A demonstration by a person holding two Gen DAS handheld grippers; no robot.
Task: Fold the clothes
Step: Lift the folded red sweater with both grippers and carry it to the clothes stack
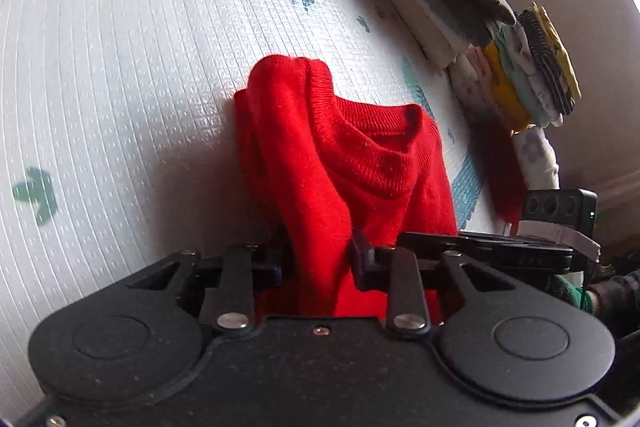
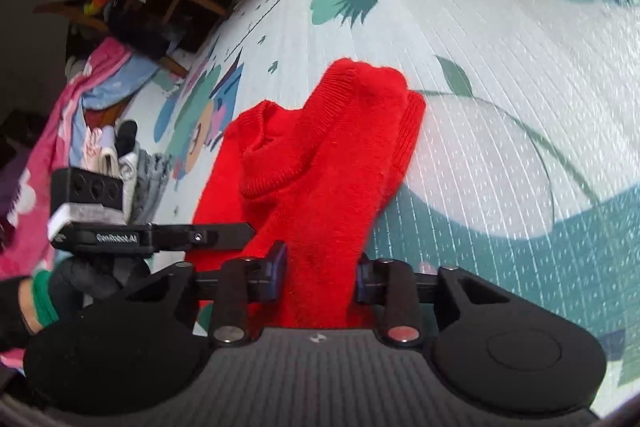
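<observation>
Left gripper and right gripper each clamped on near edge of red sweater. Garment hangs forward from both, long axis away from jaws, far end resting on play mat. Grippers side by side, equally near.

Each camera peers forward along its own jaws, close over the patterned play mat. Both share the red sweater; the right view looks slightly blurred.
</observation>
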